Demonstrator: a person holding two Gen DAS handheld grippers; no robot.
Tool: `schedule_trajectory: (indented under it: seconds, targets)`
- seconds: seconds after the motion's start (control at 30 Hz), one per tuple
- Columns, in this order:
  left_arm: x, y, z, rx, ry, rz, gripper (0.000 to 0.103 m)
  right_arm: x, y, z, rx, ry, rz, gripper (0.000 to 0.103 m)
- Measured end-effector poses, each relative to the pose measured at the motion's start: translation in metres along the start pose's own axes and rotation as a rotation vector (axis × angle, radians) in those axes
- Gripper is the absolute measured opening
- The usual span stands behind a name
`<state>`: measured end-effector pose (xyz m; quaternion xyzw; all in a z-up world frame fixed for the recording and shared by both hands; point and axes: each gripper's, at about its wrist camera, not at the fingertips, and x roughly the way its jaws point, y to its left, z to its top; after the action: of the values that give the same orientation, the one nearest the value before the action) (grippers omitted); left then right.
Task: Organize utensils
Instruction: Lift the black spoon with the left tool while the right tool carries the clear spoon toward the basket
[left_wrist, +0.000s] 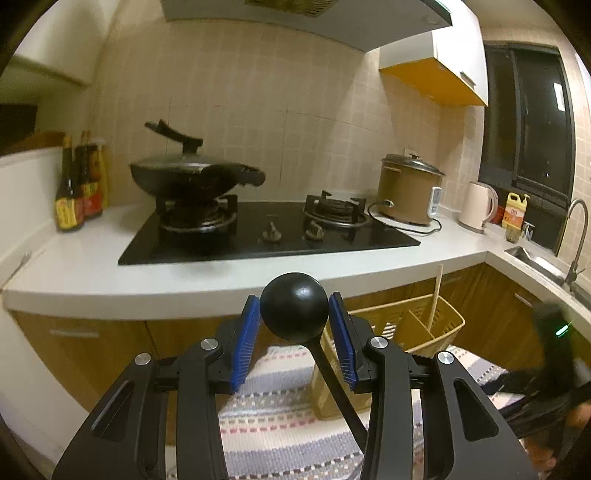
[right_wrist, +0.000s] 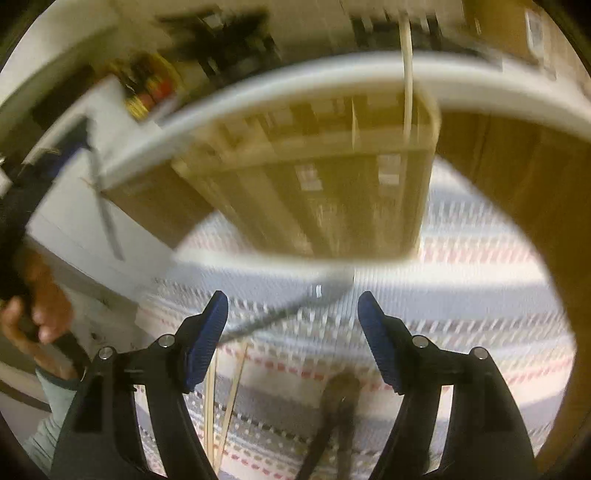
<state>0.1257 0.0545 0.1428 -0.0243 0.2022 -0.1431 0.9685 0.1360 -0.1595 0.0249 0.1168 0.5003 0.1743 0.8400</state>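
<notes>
My left gripper (left_wrist: 294, 314) is shut on a black ladle (left_wrist: 294, 307); its round bowl sits between the blue pads and its handle slants down to the right. A yellow slotted utensil basket (left_wrist: 424, 325) stands on the striped mat to the right, with a pale chopstick (left_wrist: 436, 295) upright in it. In the blurred right wrist view the same basket (right_wrist: 325, 192) is ahead and above my right gripper (right_wrist: 291, 314), which is open and empty. Chopsticks (right_wrist: 225, 402) and a dark utensil (right_wrist: 336, 410) lie on the mat below it.
A white counter (left_wrist: 92, 273) carries a black hob (left_wrist: 258, 232) with a lidded wok (left_wrist: 192, 177), sauce bottles (left_wrist: 77, 188), a rice cooker (left_wrist: 410, 192) and a kettle (left_wrist: 476, 206). A sink (left_wrist: 535, 262) is at right. Wooden cabinets (left_wrist: 74, 350) stand below.
</notes>
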Motion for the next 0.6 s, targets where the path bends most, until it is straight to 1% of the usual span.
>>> schedule_trajectory:
  seconds: [0.07, 0.1, 0.13, 0.23, 0.3, 0.33, 0.37, 0.4, 0.43, 0.47, 0.5, 0.53, 0.6]
  targets:
    - [-0.003, 0.006, -0.003, -0.012, 0.002, -0.004, 0.037, 0.021, -0.006, -0.002, 0.100, 0.087, 0.020, 0.068]
    - [-0.004, 0.008, -0.005, -0.013, 0.001, -0.005, 0.037, 0.031, -0.010, -0.004, 0.152, 0.115, 0.035, 0.068]
    - [-0.007, 0.010, -0.006, -0.011, -0.001, -0.008, 0.037, 0.035, -0.012, -0.005, 0.183, 0.124, 0.028, 0.067]
    - [-0.012, 0.012, -0.009, -0.001, -0.005, -0.016, 0.037, 0.047, -0.015, -0.002, 0.253, 0.109, -0.047, 0.067]
    - [-0.017, 0.015, -0.013, 0.010, -0.008, -0.018, 0.037, 0.055, -0.011, 0.000, 0.278, 0.107, -0.087, 0.067]
    - [-0.018, 0.016, -0.014, 0.013, -0.008, -0.018, 0.037, 0.061, -0.006, 0.000, 0.278, 0.105, -0.122, 0.067]
    - [-0.020, 0.018, -0.015, 0.016, -0.008, -0.018, 0.037, 0.066, -0.002, 0.002, 0.273, 0.105, -0.139, 0.064]
    - [-0.021, 0.022, -0.017, 0.014, -0.008, -0.021, 0.037, 0.071, 0.002, 0.002, 0.266, 0.109, -0.161, 0.058]
    - [-0.023, 0.025, -0.018, 0.010, -0.006, -0.024, 0.037, 0.080, 0.008, 0.000, 0.256, 0.122, -0.193, 0.055]
    - [-0.024, 0.028, -0.019, 0.006, -0.004, -0.027, 0.037, 0.082, 0.014, -0.001, 0.232, 0.104, -0.234, 0.053]
    - [-0.025, 0.031, -0.021, 0.000, -0.003, -0.028, 0.037, 0.085, 0.023, -0.002, 0.185, 0.099, -0.295, 0.049]
    - [-0.027, 0.034, -0.022, -0.003, -0.003, -0.028, 0.037, 0.088, 0.030, -0.003, 0.150, 0.097, -0.330, 0.047]
    - [-0.030, 0.039, -0.025, -0.008, -0.005, -0.025, 0.037, 0.092, 0.039, -0.006, 0.089, 0.106, -0.388, 0.035]
